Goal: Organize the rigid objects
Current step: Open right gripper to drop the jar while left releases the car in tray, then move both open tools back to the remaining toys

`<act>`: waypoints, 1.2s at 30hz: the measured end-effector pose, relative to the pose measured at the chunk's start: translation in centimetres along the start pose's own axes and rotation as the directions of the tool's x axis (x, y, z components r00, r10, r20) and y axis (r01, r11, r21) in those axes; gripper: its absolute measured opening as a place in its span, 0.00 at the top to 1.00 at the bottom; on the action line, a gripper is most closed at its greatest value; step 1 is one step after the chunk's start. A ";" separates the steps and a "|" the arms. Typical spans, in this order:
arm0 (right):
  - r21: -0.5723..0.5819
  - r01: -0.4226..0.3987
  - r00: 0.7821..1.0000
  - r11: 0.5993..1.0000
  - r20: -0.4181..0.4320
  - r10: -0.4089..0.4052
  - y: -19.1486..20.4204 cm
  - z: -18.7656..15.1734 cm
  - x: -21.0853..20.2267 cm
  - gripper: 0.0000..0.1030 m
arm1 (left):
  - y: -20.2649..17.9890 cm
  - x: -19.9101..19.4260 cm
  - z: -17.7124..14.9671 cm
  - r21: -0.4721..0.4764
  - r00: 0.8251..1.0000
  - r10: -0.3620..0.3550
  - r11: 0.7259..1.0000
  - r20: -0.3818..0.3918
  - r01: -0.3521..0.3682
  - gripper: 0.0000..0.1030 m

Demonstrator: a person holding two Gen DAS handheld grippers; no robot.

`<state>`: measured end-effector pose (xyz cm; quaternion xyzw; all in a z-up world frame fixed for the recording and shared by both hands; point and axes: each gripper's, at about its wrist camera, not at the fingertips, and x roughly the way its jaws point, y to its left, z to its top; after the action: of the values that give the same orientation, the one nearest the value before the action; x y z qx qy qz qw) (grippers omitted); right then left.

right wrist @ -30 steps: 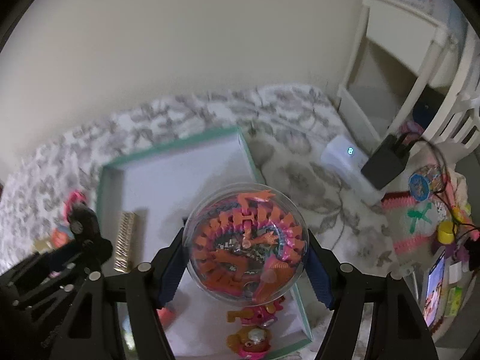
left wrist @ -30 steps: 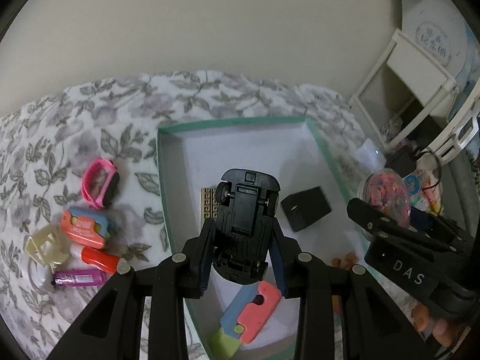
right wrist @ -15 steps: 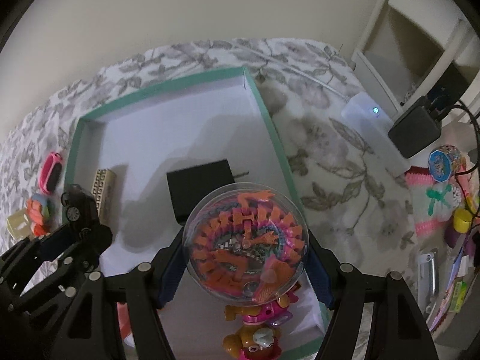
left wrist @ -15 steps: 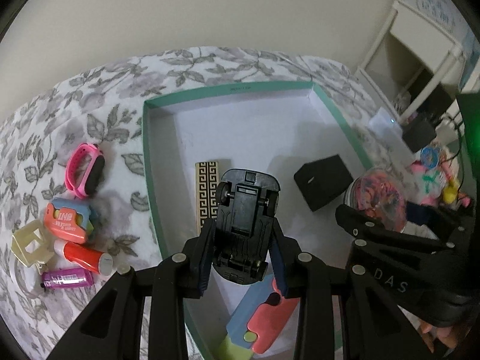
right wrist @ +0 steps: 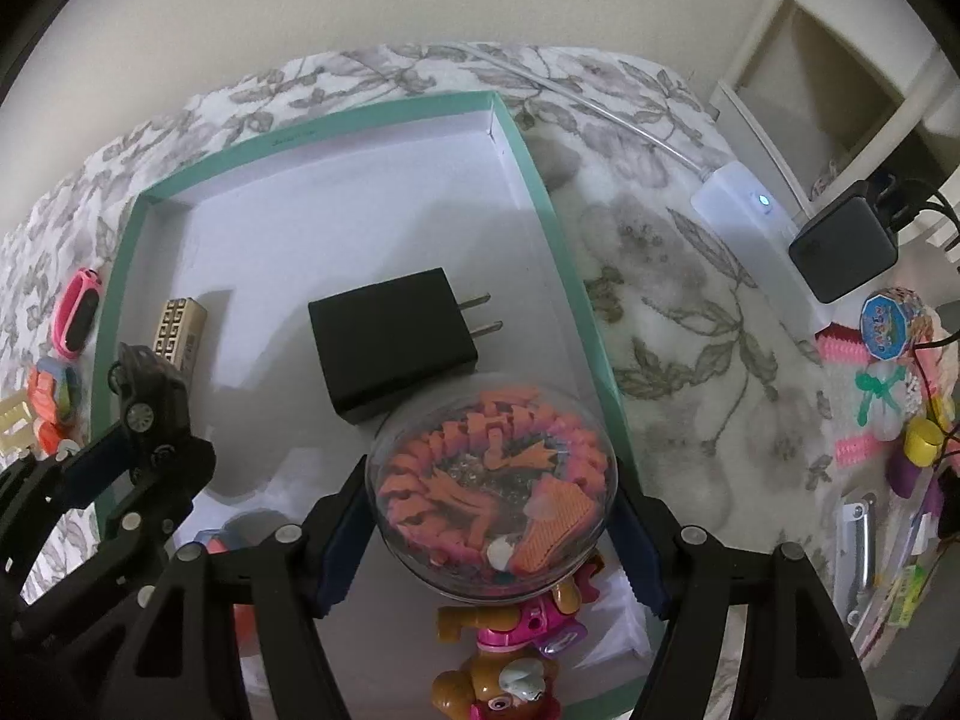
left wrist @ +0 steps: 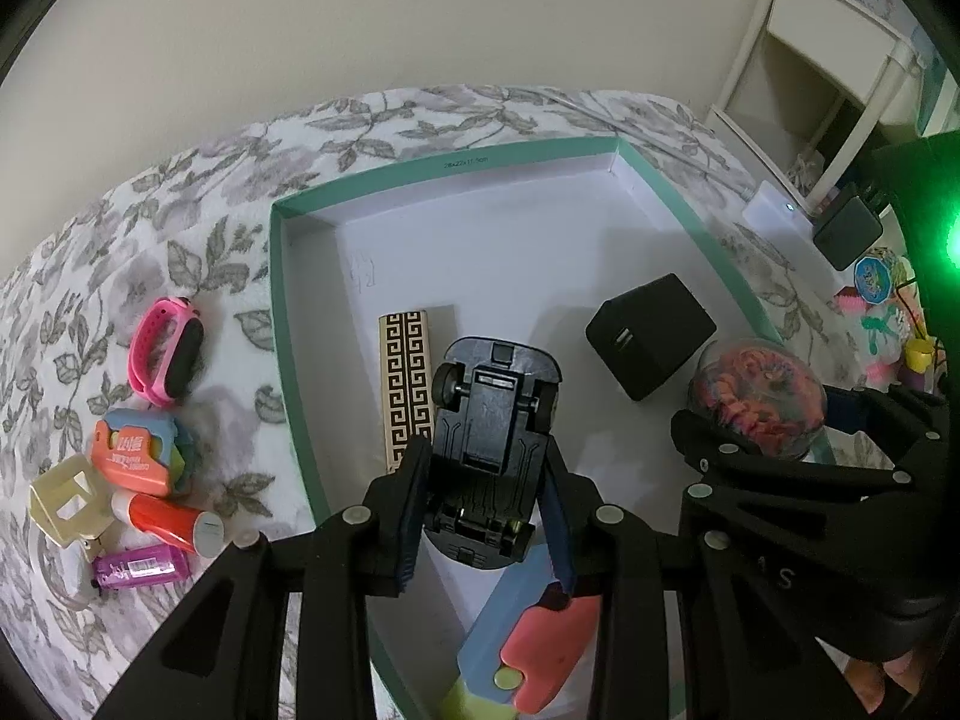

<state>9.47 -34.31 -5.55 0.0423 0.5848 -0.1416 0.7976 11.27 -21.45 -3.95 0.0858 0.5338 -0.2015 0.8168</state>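
Where floral bedspread (left wrist: 198,192) (grey leaves) meets beige wall (left wrist: 420,18), left gripper (left wrist: 486,516) grasping car (left wrist: 492,438), right gripper (right wrist: 492,546) grasping capsule (right wrist: 492,480).

The right gripper (right wrist: 492,510) clamps a clear ball (right wrist: 492,483) of what looks like orange toy pieces over the teal-rimmed box (right wrist: 540,180).

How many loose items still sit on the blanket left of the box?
5, clustered beside the green box: pink wristband, orange-blue toy, cream frame, red tube, purple tube. More may hide underneath.
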 end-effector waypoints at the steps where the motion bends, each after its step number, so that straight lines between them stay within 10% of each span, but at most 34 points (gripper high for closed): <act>1: 0.001 0.001 1.000 1.000 -0.003 -0.001 0.0 0.0 0.0 0.27 | 0.0 0.0 0.0 -0.001 1.000 -0.001 1.000 -0.001 0.001 0.65; 25: 0.020 -0.030 0.988 0.999 0.149 0.026 -0.4 1.5 -5.9 0.26 | 3.0 -4.4 2.1 -0.123 0.999 -0.030 0.992 0.024 0.033 0.57; 36: 0.042 -0.050 0.975 0.998 0.218 0.040 -0.6 1.9 -7.6 0.16 | 6.0 -6.1 2.7 -0.243 0.999 0.001 0.970 0.050 0.011 0.35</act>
<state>8.97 -34.03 2.31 0.0585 0.4895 -0.1411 0.8585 13.92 -15.58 2.27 -0.0212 0.5341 -0.1387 0.8337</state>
